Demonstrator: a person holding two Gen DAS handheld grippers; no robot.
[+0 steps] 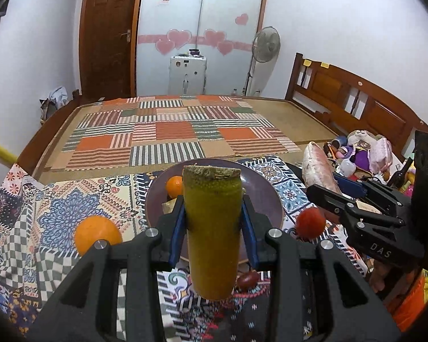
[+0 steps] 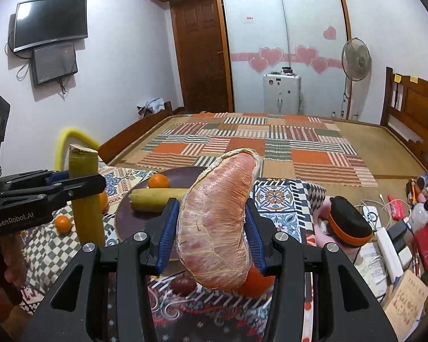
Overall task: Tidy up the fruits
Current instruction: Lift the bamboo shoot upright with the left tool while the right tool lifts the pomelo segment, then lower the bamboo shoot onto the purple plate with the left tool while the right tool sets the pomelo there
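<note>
Jaws first: in the left wrist view, my left gripper [image 1: 214,222] squeezes a yellow-green stalk piece [image 1: 212,233] that stands upright between the blue pads [image 1: 176,228]. Behind it sits a dark purple plate [image 1: 264,196] on the patterned cloth [image 1: 57,199], with a small orange [image 1: 174,185] on it. A big orange [image 1: 97,235] lies on the cloth to the left. A red tomato [image 1: 310,223] lies to the right of the plate, and a dark red fruit [image 1: 247,280] sits low, near the stalk's bottom end. My right gripper [image 1: 353,199] shows at the right, with a pink wedge [image 1: 318,168].

In the right wrist view, my right gripper [image 2: 212,228] is closed on the pink pomelo wedge [image 2: 216,228], wrapped in clear film and lifted above the cloth [image 2: 274,199]. The plate [image 2: 128,216] holds a second stalk piece [image 2: 157,198] lying flat and an orange [image 2: 158,181]. My left gripper [image 2: 80,183] shows at the left, holding its stalk [image 2: 87,199] upright. A tiny orange [image 2: 62,223] lies beside it. The dark red fruit [image 2: 182,285] and another orange [image 2: 256,283] peek out under the wedge.
</note>
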